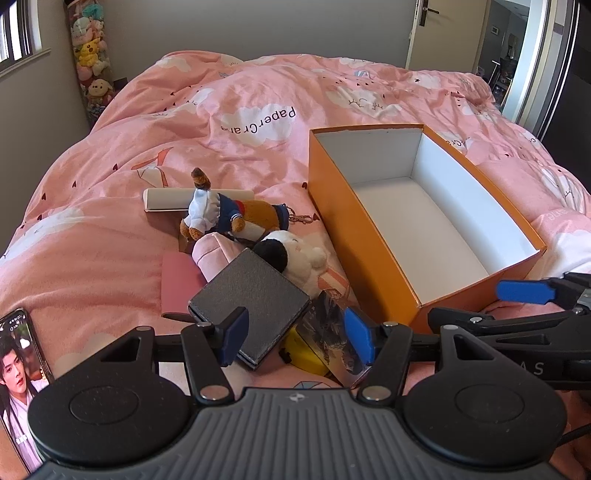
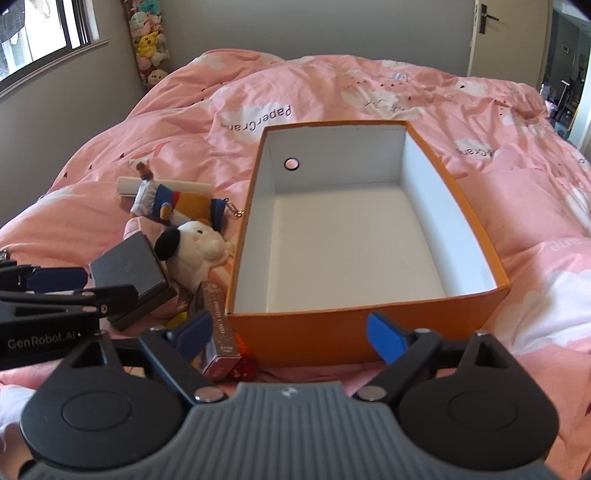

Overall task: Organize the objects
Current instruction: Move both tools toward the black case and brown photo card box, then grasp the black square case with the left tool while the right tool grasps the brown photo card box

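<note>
An open orange box [image 1: 354, 236] with a white empty inside lies on the pink bed; it also shows in the right wrist view [image 2: 332, 336]. Left of it is a pile: a dark grey square box [image 1: 251, 295], a brown plush in a sailor suit [image 1: 229, 214], a white plush with a black ear [image 1: 295, 254], a pink pouch [image 1: 212, 254], a printed card box [image 1: 328, 332] and a white case [image 1: 166, 199]. My left gripper [image 1: 295, 336] is open just before the grey box, empty. My right gripper [image 2: 291, 336] is open and empty at the orange box's near wall.
A phone [image 1: 18, 369] with a lit screen lies at the bed's near left. A rack of plush toys [image 1: 92, 59] stands in the far left corner. A door [image 1: 443, 33] and a doorway are at the far right. The pink duvet [image 1: 258, 110] is rumpled.
</note>
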`<act>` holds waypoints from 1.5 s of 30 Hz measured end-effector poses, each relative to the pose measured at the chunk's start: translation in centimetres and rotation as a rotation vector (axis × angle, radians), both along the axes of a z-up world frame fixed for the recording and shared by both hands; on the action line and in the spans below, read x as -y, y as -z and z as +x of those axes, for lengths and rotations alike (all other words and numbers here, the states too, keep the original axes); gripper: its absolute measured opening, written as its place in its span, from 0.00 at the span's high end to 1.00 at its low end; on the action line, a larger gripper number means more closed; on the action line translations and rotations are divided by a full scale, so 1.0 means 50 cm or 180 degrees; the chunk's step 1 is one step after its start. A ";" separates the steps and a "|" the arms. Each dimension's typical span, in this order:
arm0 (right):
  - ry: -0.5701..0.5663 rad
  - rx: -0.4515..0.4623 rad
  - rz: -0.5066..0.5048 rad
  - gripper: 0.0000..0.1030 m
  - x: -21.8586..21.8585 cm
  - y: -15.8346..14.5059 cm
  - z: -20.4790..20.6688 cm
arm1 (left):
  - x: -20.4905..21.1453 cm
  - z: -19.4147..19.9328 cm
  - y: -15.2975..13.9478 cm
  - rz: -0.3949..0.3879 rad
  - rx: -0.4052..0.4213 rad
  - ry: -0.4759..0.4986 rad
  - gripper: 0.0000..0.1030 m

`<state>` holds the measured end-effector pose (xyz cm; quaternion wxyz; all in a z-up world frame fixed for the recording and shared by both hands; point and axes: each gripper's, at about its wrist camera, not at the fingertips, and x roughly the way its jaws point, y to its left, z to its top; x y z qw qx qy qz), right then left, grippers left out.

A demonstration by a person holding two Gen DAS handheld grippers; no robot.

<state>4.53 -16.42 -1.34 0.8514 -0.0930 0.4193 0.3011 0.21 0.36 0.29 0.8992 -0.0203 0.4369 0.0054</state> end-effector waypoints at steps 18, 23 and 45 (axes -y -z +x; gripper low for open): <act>-0.0672 -0.0888 -0.0079 0.60 -0.074 0.068 0.017 | -0.080 0.015 0.049 -0.0326 -0.0586 -0.0001 0.52; -0.0710 -0.0921 -0.0146 0.60 -0.095 0.083 0.030 | -0.082 0.018 0.056 -0.0345 -0.0616 -0.0021 0.56; -0.1176 -0.0763 -0.0359 0.73 -0.174 0.086 0.004 | -0.140 0.026 0.063 -0.0648 -0.0517 -0.0532 0.37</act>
